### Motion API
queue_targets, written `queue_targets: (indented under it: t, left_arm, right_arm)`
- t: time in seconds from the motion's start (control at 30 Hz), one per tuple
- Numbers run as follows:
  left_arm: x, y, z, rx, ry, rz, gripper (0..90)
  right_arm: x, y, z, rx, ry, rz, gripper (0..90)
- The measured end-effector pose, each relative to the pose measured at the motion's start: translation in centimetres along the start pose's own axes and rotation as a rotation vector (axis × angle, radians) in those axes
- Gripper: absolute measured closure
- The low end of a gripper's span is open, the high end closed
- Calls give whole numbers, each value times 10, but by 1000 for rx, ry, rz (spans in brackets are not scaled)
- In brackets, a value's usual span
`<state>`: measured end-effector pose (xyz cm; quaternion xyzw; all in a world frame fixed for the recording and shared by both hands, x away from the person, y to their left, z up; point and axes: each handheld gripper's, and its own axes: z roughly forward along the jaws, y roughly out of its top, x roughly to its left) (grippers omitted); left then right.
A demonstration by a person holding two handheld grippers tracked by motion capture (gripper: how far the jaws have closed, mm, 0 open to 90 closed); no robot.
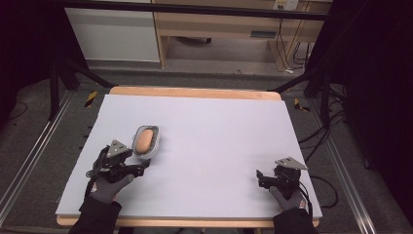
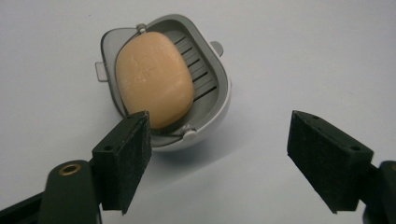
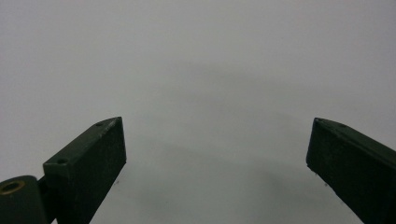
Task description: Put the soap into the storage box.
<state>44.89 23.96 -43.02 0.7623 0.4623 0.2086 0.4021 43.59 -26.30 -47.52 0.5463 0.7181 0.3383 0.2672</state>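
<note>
An orange soap bar [image 1: 143, 141] [image 2: 154, 79] lies in a grey slotted soap dish [image 1: 154, 139] [image 2: 212, 88] on the left half of the white table [image 1: 209, 136]. My left gripper [image 1: 143, 168] [image 2: 219, 161] stands open just short of the dish, with its left pad [image 2: 133, 158] close to the dish's near rim and nothing between the jaws. Near the front right of the table my right gripper [image 1: 260, 177] [image 3: 217, 163] is open over bare surface and holds nothing.
The table's wooden rim [image 1: 195, 91] shows along the far edge. Beyond it are a pale wooden cabinet [image 1: 219, 24], dark stand legs [image 1: 73, 68] and cables [image 1: 321, 136] on the floor at the right.
</note>
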Motion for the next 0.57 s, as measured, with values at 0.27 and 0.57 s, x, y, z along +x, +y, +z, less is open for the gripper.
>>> queue_targets:
  t: [0.27, 0.57]
  left_arm:
    - [7, -21, -2, 25, 27, -2, 205]
    - [17, -35, -2, 49, 57, -14, 203]
  right_arm:
    - [-3, -1, -1, 1, -6, 12, 51]
    - [-5, -2, 0, 6, -11, 18, 51]
